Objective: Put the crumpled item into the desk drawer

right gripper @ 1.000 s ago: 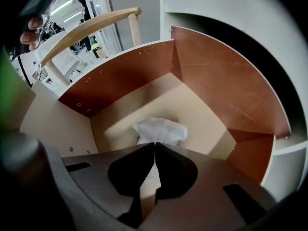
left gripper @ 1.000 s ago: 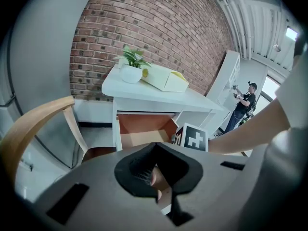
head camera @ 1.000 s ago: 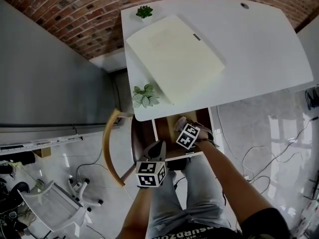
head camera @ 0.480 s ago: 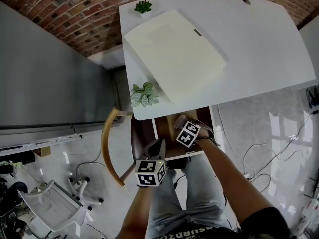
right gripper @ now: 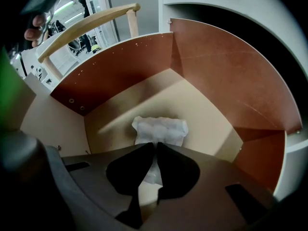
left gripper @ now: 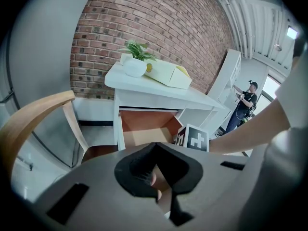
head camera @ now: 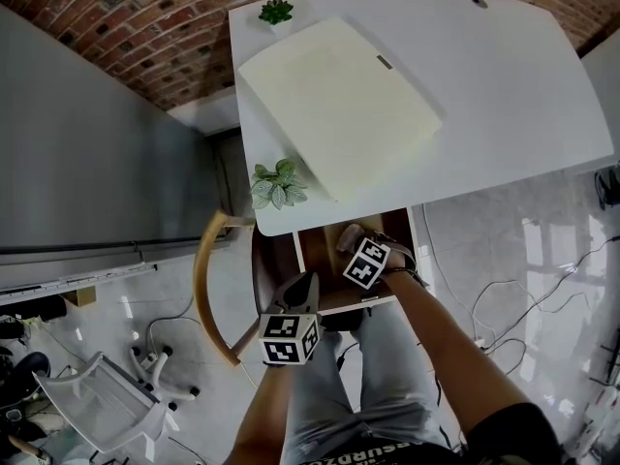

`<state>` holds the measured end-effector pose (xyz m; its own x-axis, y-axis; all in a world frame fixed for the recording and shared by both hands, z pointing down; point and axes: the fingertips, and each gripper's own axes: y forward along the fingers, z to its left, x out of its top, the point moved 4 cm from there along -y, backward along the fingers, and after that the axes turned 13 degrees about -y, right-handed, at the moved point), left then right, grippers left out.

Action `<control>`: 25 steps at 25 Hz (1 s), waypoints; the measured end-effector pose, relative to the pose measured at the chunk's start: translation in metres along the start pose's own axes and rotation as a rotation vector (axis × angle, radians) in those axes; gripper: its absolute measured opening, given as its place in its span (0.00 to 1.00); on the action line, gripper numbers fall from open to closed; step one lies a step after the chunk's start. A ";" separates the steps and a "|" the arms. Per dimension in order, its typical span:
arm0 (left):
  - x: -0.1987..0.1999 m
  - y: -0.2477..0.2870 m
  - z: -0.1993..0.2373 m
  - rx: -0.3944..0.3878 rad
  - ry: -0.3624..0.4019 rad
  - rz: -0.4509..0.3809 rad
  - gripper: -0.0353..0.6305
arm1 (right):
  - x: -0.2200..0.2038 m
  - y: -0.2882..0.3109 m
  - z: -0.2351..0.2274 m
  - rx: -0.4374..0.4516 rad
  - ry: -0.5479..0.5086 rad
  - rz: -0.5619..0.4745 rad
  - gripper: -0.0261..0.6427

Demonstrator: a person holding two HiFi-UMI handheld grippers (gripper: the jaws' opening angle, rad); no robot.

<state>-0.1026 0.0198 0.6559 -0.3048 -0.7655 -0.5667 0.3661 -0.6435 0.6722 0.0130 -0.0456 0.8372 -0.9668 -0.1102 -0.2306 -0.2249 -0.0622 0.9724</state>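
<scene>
Drawer floor [right gripper: 207,114]: crumpled item [right gripper: 161,129] between right tongs' [right gripper: 156,145] just-opening jaws.

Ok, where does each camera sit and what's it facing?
Head view: on the person's head, looking steeply down at desk, open drawer; forearms, lap show.
Left gripper view: on the left gripper, facing the desk front; jaws, right forearm show.
Right gripper view: on the right gripper, looking into the drawer; jaws, just opening, straddle crumpled item.
All share the drawer.

The drawer [right gripper: 207,81] stands pulled out and open on top, its floor bare all around the crumpled item [right gripper: 160,130]. The tabletop [head camera: 504,95] roofs the drawer's rear, and a chair back [head camera: 201,279] curves just beside the drawer's left wall.
</scene>
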 end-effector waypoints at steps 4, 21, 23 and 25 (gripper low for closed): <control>0.001 -0.001 -0.001 -0.008 0.004 0.001 0.06 | 0.001 -0.002 -0.001 0.022 0.026 -0.018 0.08; 0.016 -0.005 -0.017 -0.052 0.040 0.012 0.06 | 0.011 -0.034 -0.006 0.060 0.148 -0.073 0.20; 0.019 -0.005 -0.020 -0.058 0.044 0.016 0.06 | 0.012 -0.040 -0.007 0.055 0.153 -0.083 0.20; 0.022 -0.006 -0.023 -0.065 0.050 0.018 0.06 | 0.013 -0.047 -0.008 0.053 0.163 -0.094 0.20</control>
<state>-0.0910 0.0070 0.6290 -0.2541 -0.7751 -0.5785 0.4283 -0.6265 0.6513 0.0122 -0.0522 0.7881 -0.9098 -0.2655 -0.3191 -0.3235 -0.0282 0.9458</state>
